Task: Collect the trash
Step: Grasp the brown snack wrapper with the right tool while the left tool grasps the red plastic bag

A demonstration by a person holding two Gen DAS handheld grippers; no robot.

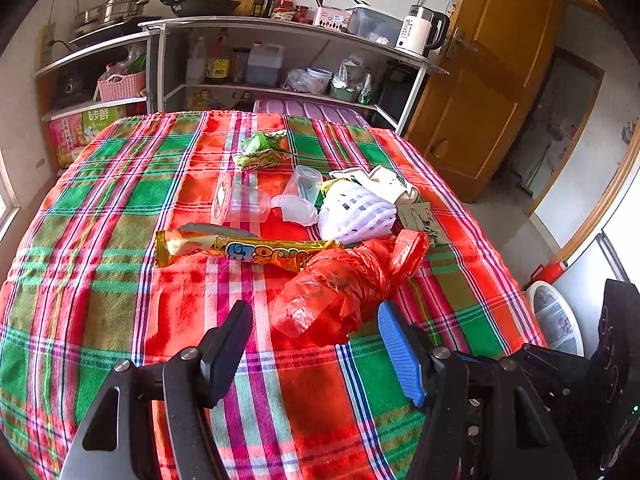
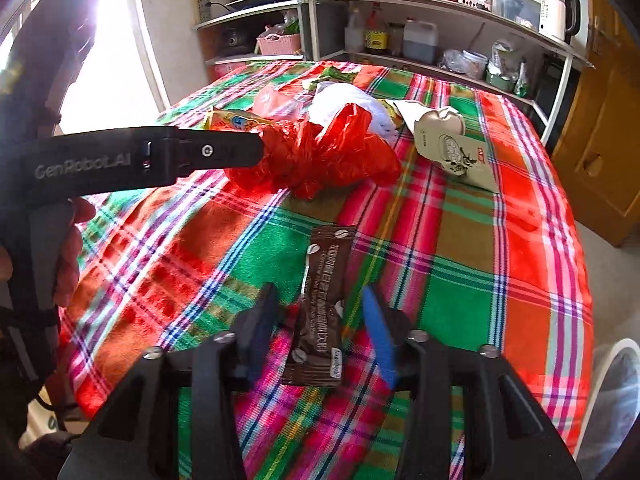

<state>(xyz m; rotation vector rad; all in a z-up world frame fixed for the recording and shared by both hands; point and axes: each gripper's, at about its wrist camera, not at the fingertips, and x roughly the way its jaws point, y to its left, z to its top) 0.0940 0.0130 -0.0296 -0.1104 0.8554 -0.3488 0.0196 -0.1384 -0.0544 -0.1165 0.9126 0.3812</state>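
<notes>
Left gripper (image 1: 316, 344) wide open before red bag (image 1: 344, 288); right gripper (image 2: 320, 320) open, straddling brown sachet (image 2: 324, 300).

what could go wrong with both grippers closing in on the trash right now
The right gripper is open around the flat brown sachet; its fingers may pinch the plaid tablecloth too. The left gripper faces the crumpled red plastic bag, which touches the yellow snack wrapper, so lifting it might drag that along.

On plaid-clothed table (image 1: 120, 200): crumpled red plastic bag (image 1: 348, 284) nearest, long yellow snack wrapper (image 1: 240, 250) behind-left, white foam net (image 1: 356, 210) behind-right.
</notes>
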